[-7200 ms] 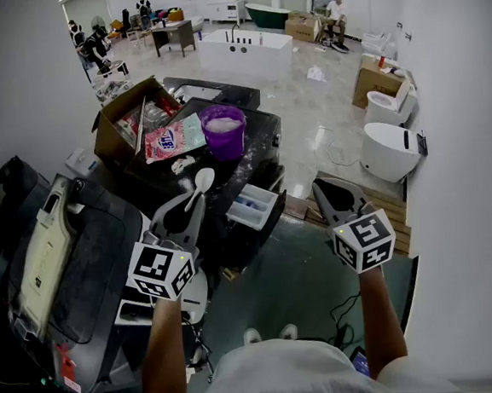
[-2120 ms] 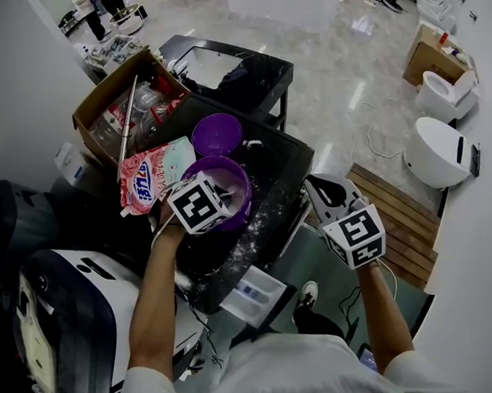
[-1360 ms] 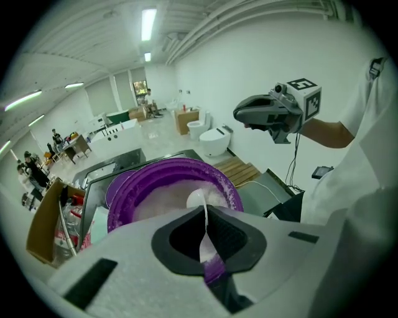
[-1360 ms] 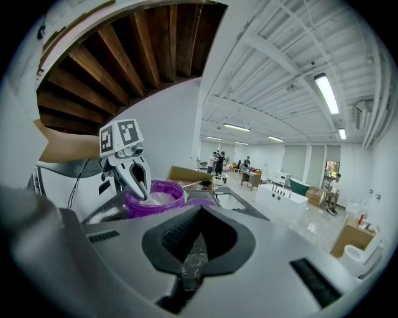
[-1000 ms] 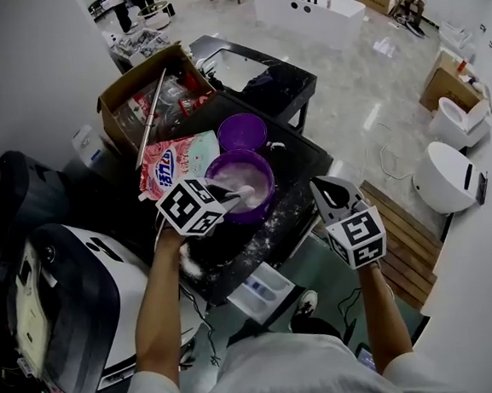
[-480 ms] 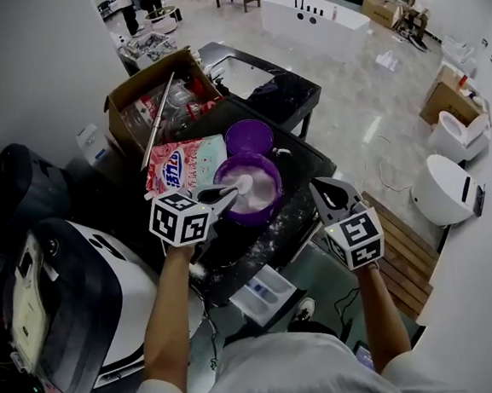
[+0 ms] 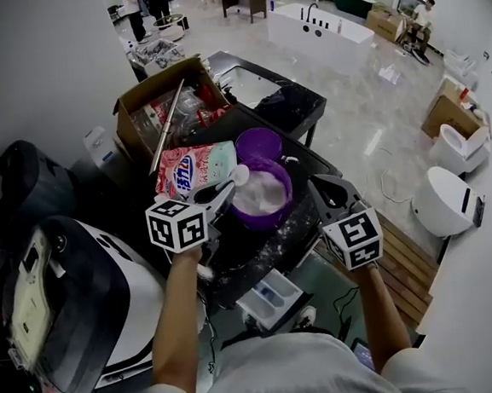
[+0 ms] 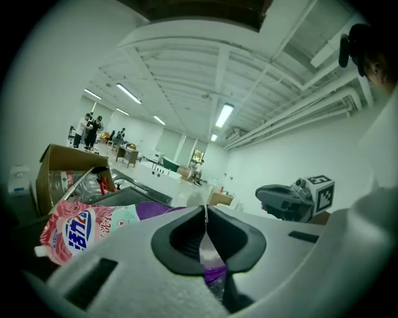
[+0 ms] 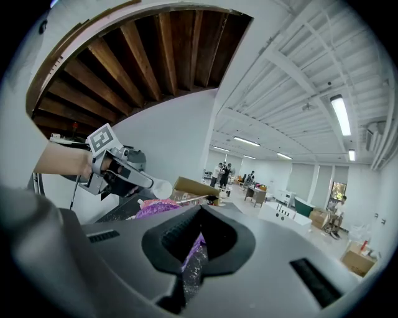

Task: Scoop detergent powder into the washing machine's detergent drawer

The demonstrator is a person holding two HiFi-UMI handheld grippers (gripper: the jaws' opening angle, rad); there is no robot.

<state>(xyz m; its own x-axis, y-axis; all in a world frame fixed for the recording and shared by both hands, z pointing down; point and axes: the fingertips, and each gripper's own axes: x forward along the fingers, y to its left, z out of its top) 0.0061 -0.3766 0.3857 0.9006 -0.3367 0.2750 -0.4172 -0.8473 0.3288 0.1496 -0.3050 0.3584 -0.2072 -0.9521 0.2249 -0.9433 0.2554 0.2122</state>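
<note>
My left gripper (image 7: 222, 191) is shut on the handle of a white spoon (image 7: 239, 176), whose bowl hovers over the left rim of the purple tub (image 7: 263, 194) of white powder. Whether the spoon carries powder I cannot tell. In the left gripper view the closed jaws (image 8: 206, 211) pinch the thin handle, with the spoon (image 8: 194, 200) just beyond. The detergent drawer (image 7: 272, 298) stands pulled out below the black top's front edge. My right gripper (image 7: 318, 183) hangs shut and empty to the right of the tub. From the right gripper view (image 9: 200, 211) the left gripper (image 9: 118, 171) and spoon (image 9: 158, 187) show.
A pink detergent bag (image 7: 195, 168) lies left of the tub, and a purple lid (image 7: 258, 143) sits behind it. A cardboard box (image 7: 165, 104) of clutter stands at the back left. A white-and-black machine (image 7: 68, 310) fills the left. Spilled powder dusts the black top (image 7: 292, 230).
The left gripper has drawn the spoon up out of the powder and back toward the tub's left rim. The right gripper has stayed beside the tub.
</note>
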